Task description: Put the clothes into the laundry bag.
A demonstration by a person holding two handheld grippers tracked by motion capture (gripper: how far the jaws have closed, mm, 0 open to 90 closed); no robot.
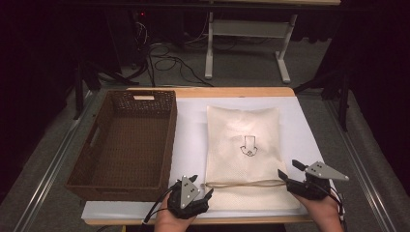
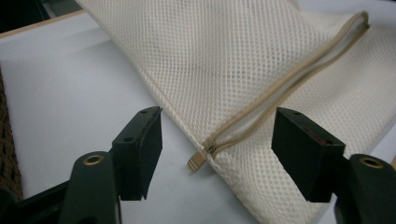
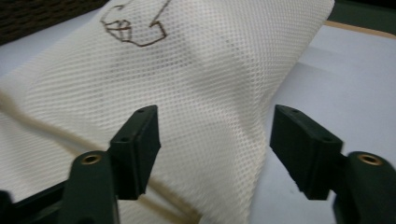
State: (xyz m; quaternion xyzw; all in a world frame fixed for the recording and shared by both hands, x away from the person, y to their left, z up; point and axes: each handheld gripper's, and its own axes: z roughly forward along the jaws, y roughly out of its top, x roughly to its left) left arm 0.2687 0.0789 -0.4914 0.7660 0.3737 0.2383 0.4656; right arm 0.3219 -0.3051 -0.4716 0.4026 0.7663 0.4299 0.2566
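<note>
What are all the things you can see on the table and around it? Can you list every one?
mesh bag: one, cream, flat on the white mat, right of the basket
zip: one, tan, across the bag near its front end, pull tab at the left
drawing: one, dark lines, middle of the bag
basket: one, brown woven, left side of the table, nothing in it
mat: one, white, covers the tabletop
table: one, wooden edge showing at the back
stand: one, white, on the floor behind the table
cables: several, black, on the floor at the back
left gripper: one, black, open, at the bag's front left corner
right gripper: one, black, open, at the bag's front right corner
hands: two, at the bottom edge
</note>
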